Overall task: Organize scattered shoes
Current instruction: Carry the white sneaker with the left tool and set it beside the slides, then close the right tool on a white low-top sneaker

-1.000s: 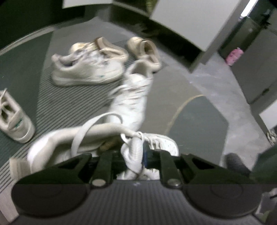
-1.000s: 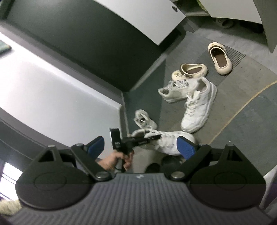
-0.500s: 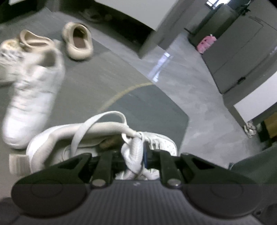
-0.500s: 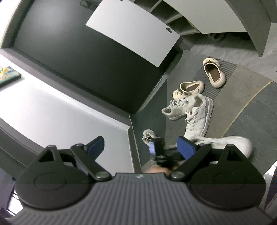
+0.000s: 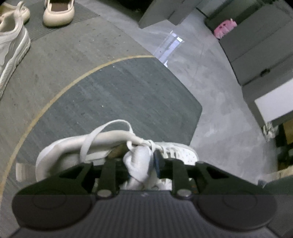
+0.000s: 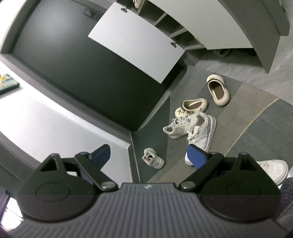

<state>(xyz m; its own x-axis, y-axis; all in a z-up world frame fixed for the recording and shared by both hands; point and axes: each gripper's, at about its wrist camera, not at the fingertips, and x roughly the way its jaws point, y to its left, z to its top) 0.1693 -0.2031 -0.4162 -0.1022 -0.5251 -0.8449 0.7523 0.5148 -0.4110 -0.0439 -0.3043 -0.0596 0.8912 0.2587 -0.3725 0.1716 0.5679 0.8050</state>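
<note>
Left wrist: left gripper clamps white sneaker.

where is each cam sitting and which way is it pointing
Left wrist: on the left gripper, looking down along its fingers, which are shut on a white sneaker above the dark mat; no hand shows.
Right wrist: on the right gripper, held high and open, looking down at the scattered shoes by the shoe cabinet; no hand shows.
Shared: the beige clog and the carried sneaker's toe.
</note>
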